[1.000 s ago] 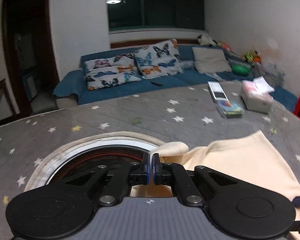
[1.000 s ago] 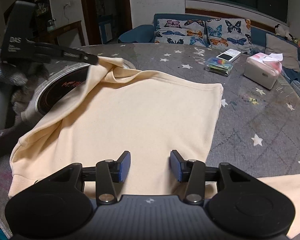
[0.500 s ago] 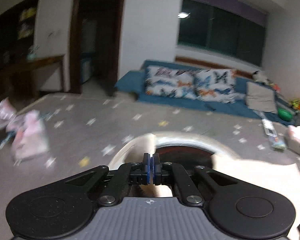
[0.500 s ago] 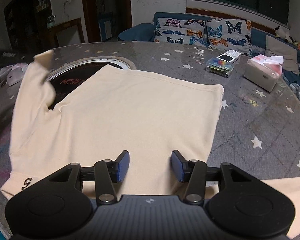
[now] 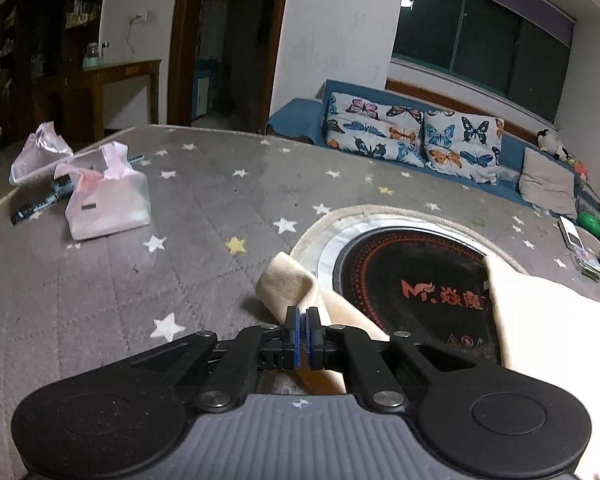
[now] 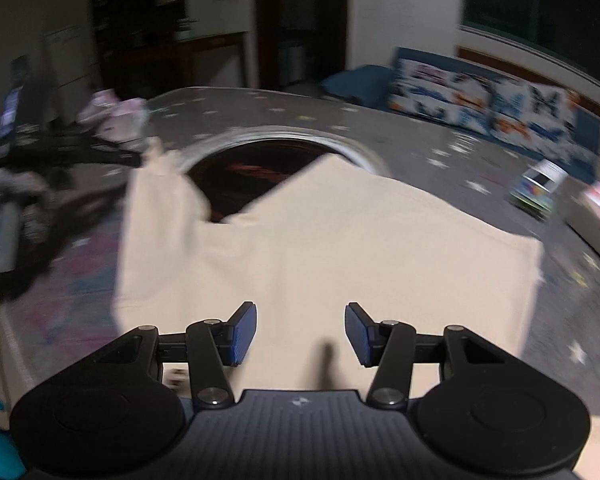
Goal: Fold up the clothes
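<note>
A cream garment lies spread on the grey star-patterned table. My left gripper is shut on the garment's sleeve and holds it out to the left of the body, beside the round black cooktop. The sleeve also shows in the right wrist view, stretched toward the left gripper. My right gripper is open and empty, just above the garment's near part. The right wrist view is blurred.
Pink plastic bags and a dark tool lie at the table's left. A tissue box and a small colourful box stand at the right. A blue sofa with butterfly cushions is behind the table.
My left gripper has pulled the sleeve off the garment's body and out to the left, uncovering the cooktop. The right gripper has swung left and stayed open.
</note>
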A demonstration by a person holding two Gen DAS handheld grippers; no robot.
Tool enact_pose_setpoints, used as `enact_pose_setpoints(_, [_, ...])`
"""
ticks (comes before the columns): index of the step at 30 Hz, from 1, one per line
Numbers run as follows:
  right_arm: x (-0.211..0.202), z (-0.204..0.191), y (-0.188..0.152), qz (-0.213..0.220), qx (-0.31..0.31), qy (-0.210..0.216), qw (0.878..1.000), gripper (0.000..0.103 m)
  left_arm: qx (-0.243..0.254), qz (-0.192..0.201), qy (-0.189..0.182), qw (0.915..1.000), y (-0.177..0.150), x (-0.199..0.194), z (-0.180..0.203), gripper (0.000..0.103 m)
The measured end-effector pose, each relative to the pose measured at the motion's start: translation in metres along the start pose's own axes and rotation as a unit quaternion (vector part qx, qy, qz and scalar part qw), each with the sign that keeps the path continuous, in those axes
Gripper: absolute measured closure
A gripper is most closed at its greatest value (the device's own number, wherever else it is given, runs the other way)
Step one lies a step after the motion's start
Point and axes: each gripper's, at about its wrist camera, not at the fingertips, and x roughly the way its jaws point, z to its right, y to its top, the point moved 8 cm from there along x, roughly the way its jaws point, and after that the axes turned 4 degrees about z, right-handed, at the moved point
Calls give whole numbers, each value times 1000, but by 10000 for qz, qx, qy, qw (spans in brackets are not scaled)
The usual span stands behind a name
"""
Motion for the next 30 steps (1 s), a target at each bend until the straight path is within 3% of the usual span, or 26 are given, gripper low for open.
enact_pose_setpoints(5, [5, -43, 1, -111, -523, 500, 9973, 53, -120, -22, -39, 9999, -2, -6, -6, 96])
enact_pose_setpoints(8, [7, -61, 1, -172, -777, 696, 9944, 53, -195, 8, -75, 9998, 0, -11, -9, 86])
enact_pose_setpoints(10, [10, -74, 1, -200, -929, 819, 9921, 53, -239, 24, -90, 9997, 1, -13, -10, 70])
enact_pose_setpoints(14, [15, -83, -2, -250, -1046, 916, 9900, 54, -305, -45, -39, 9995, 2, -8, -12, 68])
enact_pose_setpoints(17, [19, -90, -4, -286, -1121, 978, 9885, 55, -464, -168, 27, 9988, -1, 2, -17, 71])
enact_pose_setpoints(20, [23, -96, -7, -323, -1195, 1041, 9868, 57, -659, -236, 4, 9975, -3, 11, -22, 86])
enact_pose_setpoints(22, [25, -100, -9, -347, -1245, 1082, 9857, 67, -677, -229, 25, 9974, -4, 13, -24, 98])
enact_pose_setpoints(24, [28, -104, -10, -371, -1294, 1123, 9845, 72, -688, -183, 46, 9975, -4, 12, -25, 100])
enact_pose_setpoints(25, [29, -106, -11, -383, -1319, 1144, 9839, 84, -696, -124, 72, 9975, -3, 9, -26, 100])
enact_pose_setpoints(28, [28, -109, -12, -392, -1320, 1240, 9827, 98, -733, 117, 150, 9971, 3, -6, -29, 101])
enact_pose_setpoints(30, [24, -112, -13, -389, -1344, 1351, 9809, 99, -736, 295, 214, 9966, 7, -20, -33, 101])
